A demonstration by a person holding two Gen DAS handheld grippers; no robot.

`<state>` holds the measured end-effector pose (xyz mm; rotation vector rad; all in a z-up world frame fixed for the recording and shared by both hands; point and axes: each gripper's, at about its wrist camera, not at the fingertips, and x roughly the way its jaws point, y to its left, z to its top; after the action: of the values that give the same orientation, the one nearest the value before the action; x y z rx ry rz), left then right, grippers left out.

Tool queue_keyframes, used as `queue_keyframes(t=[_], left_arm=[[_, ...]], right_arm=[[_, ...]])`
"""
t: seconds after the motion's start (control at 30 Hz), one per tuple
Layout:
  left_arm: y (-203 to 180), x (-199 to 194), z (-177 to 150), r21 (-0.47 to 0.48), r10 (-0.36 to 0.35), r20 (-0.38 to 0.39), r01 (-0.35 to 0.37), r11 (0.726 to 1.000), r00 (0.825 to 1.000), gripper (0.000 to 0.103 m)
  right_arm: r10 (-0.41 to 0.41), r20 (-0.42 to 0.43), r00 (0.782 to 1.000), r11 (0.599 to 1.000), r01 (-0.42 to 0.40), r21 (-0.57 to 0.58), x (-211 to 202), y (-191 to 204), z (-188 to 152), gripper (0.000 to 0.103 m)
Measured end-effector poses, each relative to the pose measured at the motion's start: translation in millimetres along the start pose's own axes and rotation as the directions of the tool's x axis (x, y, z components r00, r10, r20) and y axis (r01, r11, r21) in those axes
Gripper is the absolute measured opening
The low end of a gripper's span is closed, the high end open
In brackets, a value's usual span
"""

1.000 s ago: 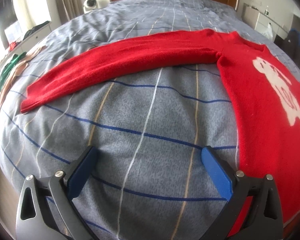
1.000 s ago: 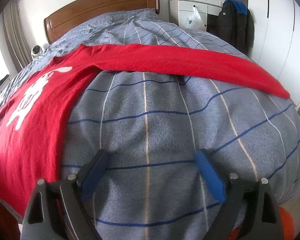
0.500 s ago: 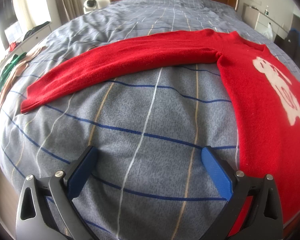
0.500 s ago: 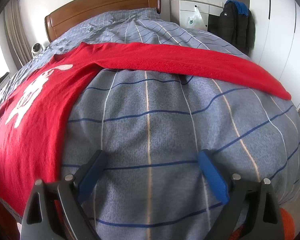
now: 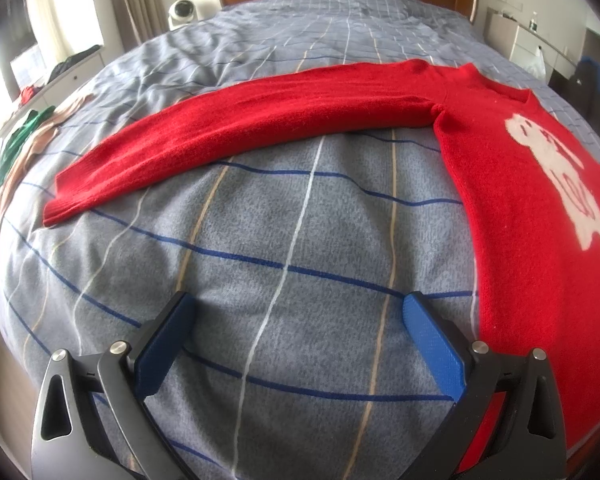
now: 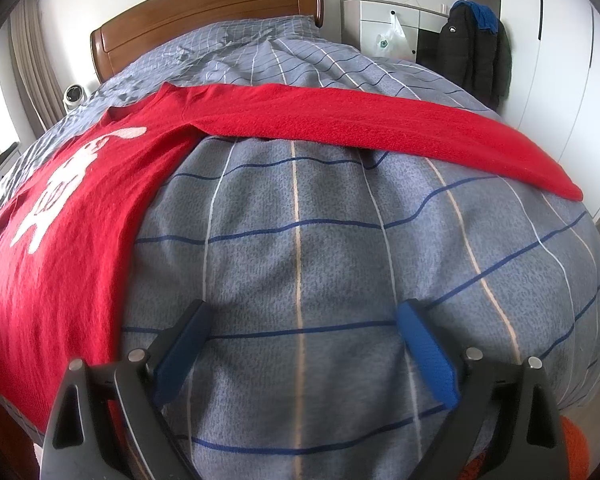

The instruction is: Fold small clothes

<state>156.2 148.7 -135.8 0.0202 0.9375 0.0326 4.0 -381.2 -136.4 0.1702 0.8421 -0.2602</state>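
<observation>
Red sweater (image 5: 520, 200) lying flat on bed (image 5: 300, 240), sleeves spreading toward 10 and 2 o'clock; left gripper (image 5: 296, 312) and right gripper (image 6: 304, 316) hovering over bare quilt, jaws apart, holding nothing

No legible text in either view.

Red sweater (image 5: 520, 208), spread on the bed: white knitted figure (image 5: 556, 172) on the chest, with red marks inside it that could be characters. Cannot make them out from the left wrist view. In the right wrist view the same figure (image 6: 60, 184) is too skewed to read.

White plastic bag (image 6: 386, 40), hanging on the cabinet beyond the head corner of the bed: a green round emblem, too small to read.

Dark jacket (image 6: 460, 60) hanging beside that cabinet: a small pale logo near the collar, unreadable.
</observation>
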Motion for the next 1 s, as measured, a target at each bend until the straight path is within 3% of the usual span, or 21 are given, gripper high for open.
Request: queue_keyframes(t=[0.73, 0.83, 0.93, 1.0], left_arm=[[1, 0, -1, 0.004, -0.001, 0.008, 0.001, 1.000, 1.000, 0.103], [2, 0, -1, 0.005, -0.001, 0.011, 0.000, 1.000, 1.000, 0.102], [2, 0, -1, 0.006, 0.001, 0.011, -0.001, 1.000, 1.000, 0.103], [3, 0, -1, 0.007, 0.005, 0.013, -0.005, 1.000, 1.000, 0.103]], right_arm=[[-0.003, 0.003, 1.000, 1.000, 0.003, -0.009, 2, 2, 1, 0.096], [0.005, 0.074, 0.997, 1.000, -0.006, 0.014, -12, -2, 2, 0.101], [-0.055, 0.193, 0.980, 0.998, 0.049, 0.037, -34, -8, 4, 0.102], [-0.098, 0.216, 0.971, 0.995, 0.088, 0.053, -39, -12, 4, 0.102]])
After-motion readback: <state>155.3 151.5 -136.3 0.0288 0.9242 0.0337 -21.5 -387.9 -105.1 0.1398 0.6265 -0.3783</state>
